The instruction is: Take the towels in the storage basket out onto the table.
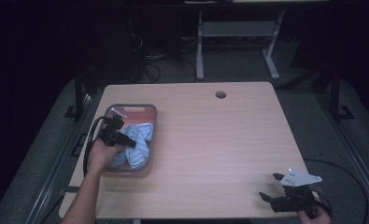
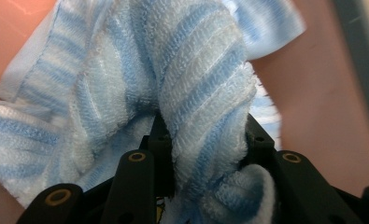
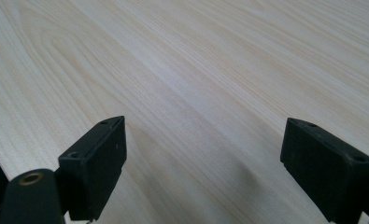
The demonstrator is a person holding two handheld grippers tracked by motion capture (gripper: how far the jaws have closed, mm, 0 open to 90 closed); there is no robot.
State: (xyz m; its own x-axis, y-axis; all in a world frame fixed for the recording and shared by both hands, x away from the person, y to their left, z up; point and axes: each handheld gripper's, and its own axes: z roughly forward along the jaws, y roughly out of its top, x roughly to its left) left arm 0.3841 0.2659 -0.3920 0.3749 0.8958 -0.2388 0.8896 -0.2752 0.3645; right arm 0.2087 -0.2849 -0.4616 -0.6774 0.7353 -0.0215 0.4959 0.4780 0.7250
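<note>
My left gripper (image 1: 126, 140) is down in the tray (image 1: 147, 112) at the counter's (image 1: 210, 140) left side, its jaws pinching a fold of the blue-striped towel (image 2: 191, 84). The towel lies bunched inside the tray. My right gripper (image 1: 272, 185) hangs over the bare near right corner of the counter, jaws spread wide with nothing between them.

No readable text, label, brand, number or sign appears anywhere. The striped towel (image 2: 191, 93) in the pink tray (image 1: 147, 112) carries no visible tag, and the grey plate beside the bench (image 1: 210, 140) edge looks blank, though the view is dim.
</note>
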